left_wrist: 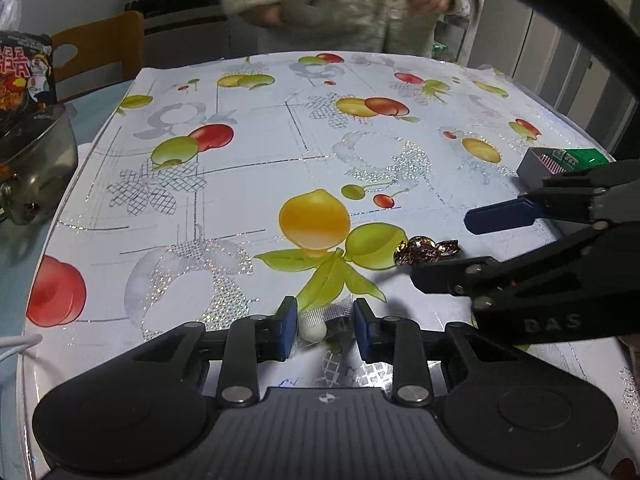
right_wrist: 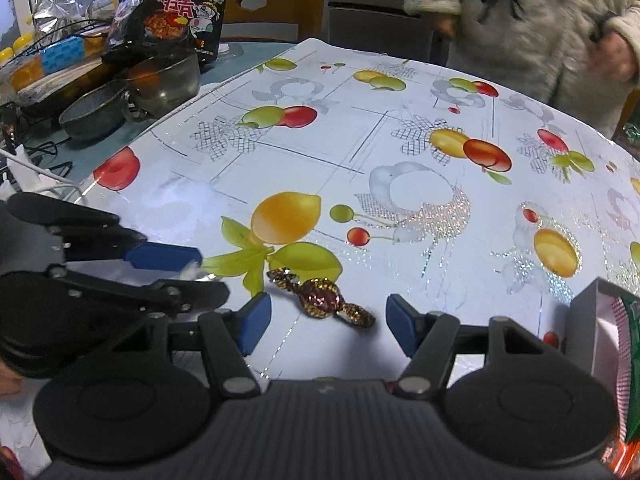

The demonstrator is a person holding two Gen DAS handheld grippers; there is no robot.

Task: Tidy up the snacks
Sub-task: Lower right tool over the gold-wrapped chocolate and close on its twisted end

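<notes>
On the counter, a twist-wrapped candy lies between the spread pads of the right hand-held gripper, touching neither. Just to its left, the left hand-held gripper has a small clear-wrapped sweet between its pads. An open box stands at the right edge, near the candy. Far left, off the cloth, a glass pot sits before an instant noodle packet. A person stands behind the counter.
</notes>
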